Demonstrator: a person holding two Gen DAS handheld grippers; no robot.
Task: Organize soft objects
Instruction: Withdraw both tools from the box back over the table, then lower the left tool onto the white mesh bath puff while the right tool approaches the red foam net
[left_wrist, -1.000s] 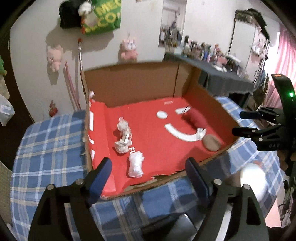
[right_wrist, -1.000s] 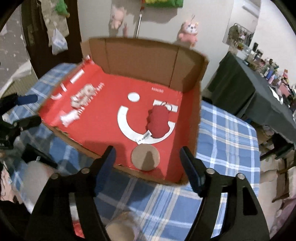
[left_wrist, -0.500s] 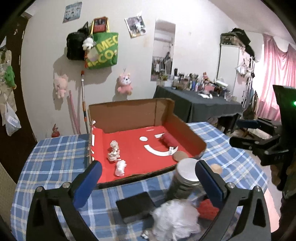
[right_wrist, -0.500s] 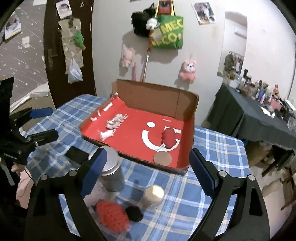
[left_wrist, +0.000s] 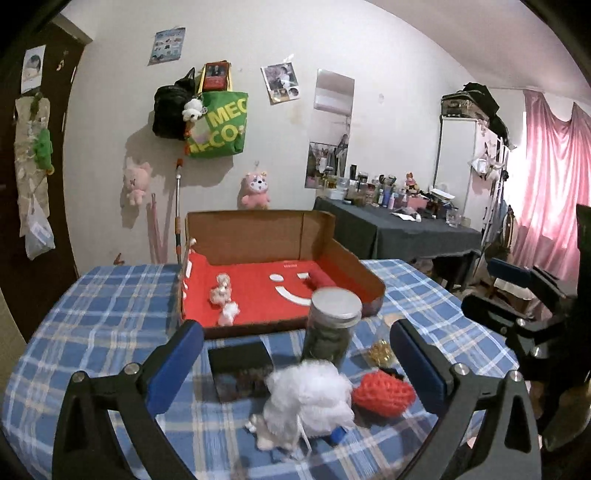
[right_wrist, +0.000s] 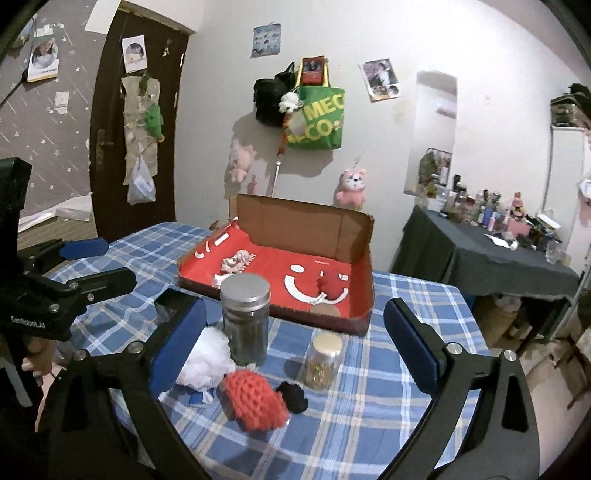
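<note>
Here, fluffy white pompom (left_wrist: 308, 400) lies slumped.

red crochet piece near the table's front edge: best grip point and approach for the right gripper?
Take the red crochet piece across the middle of its rounded body, coming down from above and the front with the right gripper open. It lies flat and squashy, so the narrow width fits the jaws. Keep clear of the black knit bit touching its right side and the white fluffy toy on its left.
</note>
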